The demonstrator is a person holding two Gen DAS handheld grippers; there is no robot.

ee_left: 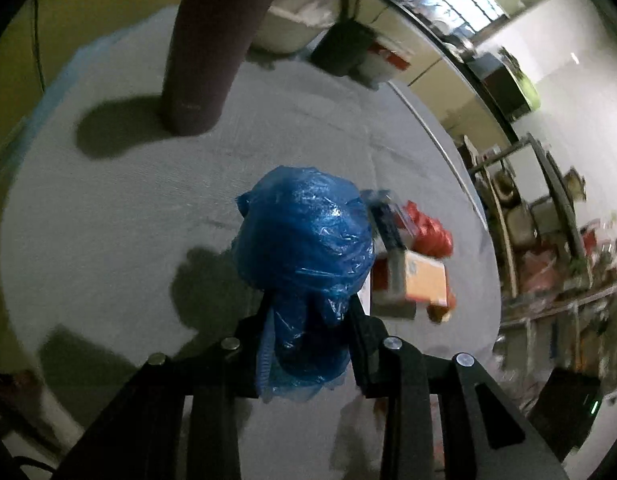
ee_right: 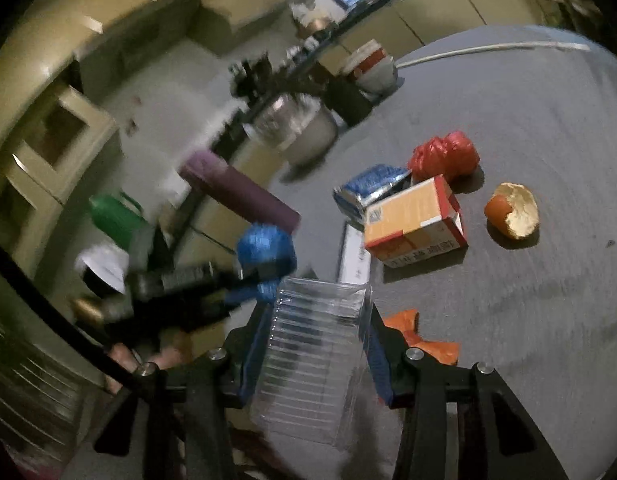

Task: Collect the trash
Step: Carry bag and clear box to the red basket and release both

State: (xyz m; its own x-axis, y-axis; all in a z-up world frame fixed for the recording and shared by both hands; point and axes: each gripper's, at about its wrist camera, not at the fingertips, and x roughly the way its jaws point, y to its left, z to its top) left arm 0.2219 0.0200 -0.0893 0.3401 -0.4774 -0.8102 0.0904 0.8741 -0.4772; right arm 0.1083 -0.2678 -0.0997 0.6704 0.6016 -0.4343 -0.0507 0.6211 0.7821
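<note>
While both hands sit over the grey bench, we see the left tongs pinching a crumpled blue plastic bag, lifted off the cloth. Right tongs clamp a clear ribbed plastic tray. Still on the bench: orange carton, red bag, orange peel, blue wrapper.

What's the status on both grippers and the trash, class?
Left gripper shut on blue bag. Right gripper shut on clear plastic tray. Orange box, red bag, peel uncollected.
</note>
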